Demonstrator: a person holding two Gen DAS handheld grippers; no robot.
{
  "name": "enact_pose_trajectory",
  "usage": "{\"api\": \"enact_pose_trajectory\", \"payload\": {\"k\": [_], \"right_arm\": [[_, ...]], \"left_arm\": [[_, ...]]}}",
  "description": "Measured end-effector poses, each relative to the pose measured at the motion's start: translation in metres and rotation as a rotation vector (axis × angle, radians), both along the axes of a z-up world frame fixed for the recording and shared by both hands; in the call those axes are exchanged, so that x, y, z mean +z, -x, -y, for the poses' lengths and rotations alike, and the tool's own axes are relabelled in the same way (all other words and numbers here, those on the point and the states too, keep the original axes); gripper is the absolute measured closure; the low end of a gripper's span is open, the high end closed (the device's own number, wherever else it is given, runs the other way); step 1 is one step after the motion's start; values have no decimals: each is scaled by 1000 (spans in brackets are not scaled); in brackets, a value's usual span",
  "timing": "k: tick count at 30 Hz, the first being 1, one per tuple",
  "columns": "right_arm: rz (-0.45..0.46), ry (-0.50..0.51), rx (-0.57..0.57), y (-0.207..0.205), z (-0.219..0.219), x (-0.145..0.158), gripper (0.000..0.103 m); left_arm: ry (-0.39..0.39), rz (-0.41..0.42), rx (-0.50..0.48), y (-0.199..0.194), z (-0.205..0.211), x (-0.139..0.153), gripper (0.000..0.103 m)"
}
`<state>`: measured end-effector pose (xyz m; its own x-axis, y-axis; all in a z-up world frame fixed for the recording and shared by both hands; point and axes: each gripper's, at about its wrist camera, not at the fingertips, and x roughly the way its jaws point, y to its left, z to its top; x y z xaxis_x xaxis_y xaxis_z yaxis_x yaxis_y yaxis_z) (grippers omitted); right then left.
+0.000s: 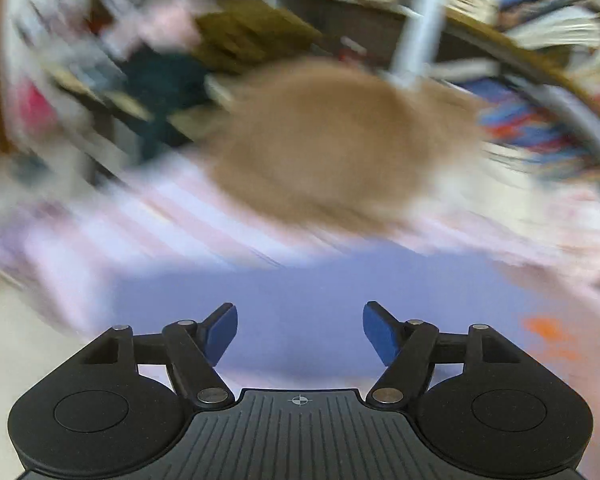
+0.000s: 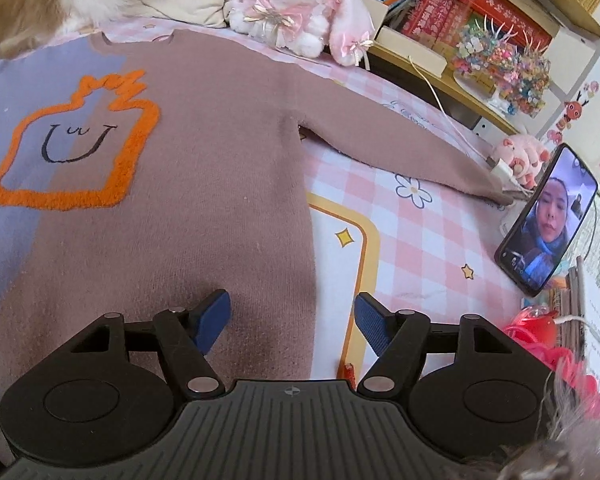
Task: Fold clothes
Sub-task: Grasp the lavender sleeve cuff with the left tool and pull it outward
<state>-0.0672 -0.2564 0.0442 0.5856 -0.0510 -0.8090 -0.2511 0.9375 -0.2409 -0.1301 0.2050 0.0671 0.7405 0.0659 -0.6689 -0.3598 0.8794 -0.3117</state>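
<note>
Here, a sweater (image 2: 204, 184), brown with a purple side and an orange outline face, is laid flat on a bed covered by a pink checked sheet (image 2: 432, 240). From left to right, a furry tan shape is seen at the far corner, then the sweater body, then its long sleeve (image 2: 400, 148) stretched out toward a phone (image 2: 548, 220) propped at the bed's edge, near a white cable. The sleeve could be dragged into the phone or cable when it is folded in, and the phone could be knocked over. The fold could also come out crooked if only the thin edge of the knit is pinched. The left tongs (image 1: 300, 332) are held wide apart with nothing between them; purple cloth is seen below, but the view is badly blurred. The right tongs (image 2: 292, 320) are also parted and empty, hung over the sweater's right side edge near the hem, with no touch that can be made out.
</note>
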Motion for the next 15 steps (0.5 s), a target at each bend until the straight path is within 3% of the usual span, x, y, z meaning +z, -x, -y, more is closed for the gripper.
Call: {"api": "enact_pose_trajectory", "payload": {"k": [4,5,9,12,15], "right_arm": [[-32,-29,73,3,-11,1,85],[-31,-15,93,5,-16,0,89],[-1,64,130,13,-31,-4,90],[15,25,95,15,-23,-3,87],[16,-74,4,13,-1,3,73]], "left_arm": [[173,-36,-69,-18,37,-29,33],[191,-49,-78,-25,44,-34,34],[118,-80,-114,-44,70,-41,36],[68,-99,-114,-53,74,-41,47],[49,-124,-118,-56,74,-39,51]]}}
